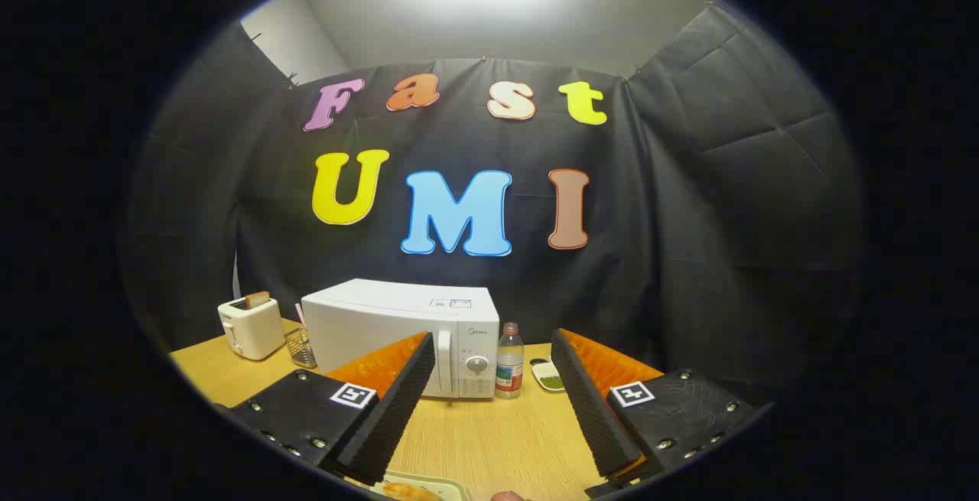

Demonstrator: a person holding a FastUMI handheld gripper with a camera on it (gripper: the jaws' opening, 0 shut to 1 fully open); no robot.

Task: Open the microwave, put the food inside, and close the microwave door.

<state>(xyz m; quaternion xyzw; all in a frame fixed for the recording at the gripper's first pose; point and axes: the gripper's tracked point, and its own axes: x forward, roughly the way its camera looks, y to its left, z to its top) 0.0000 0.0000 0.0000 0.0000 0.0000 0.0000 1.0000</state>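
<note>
Gripper (489, 379) fingers spread wide, holding nothing, above the wooden table (489, 440). Nearest, well short of the microwave, a tray of food (417, 489) sits low between the fingers. Microwave (401, 333) stands beyond the fingers, door closed. Water bottle (509, 361) just right of the microwave, small dish (548, 375) further right. Wire basket (302, 346) and toaster (251, 325) left of the microwave.

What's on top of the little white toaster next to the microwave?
A slice of toast sticks up out of the toaster. Its lower part is hidden inside the slot. The microwave beside it is closed, so its inside can't be seen. The gripper is open, holding nothing.
</note>
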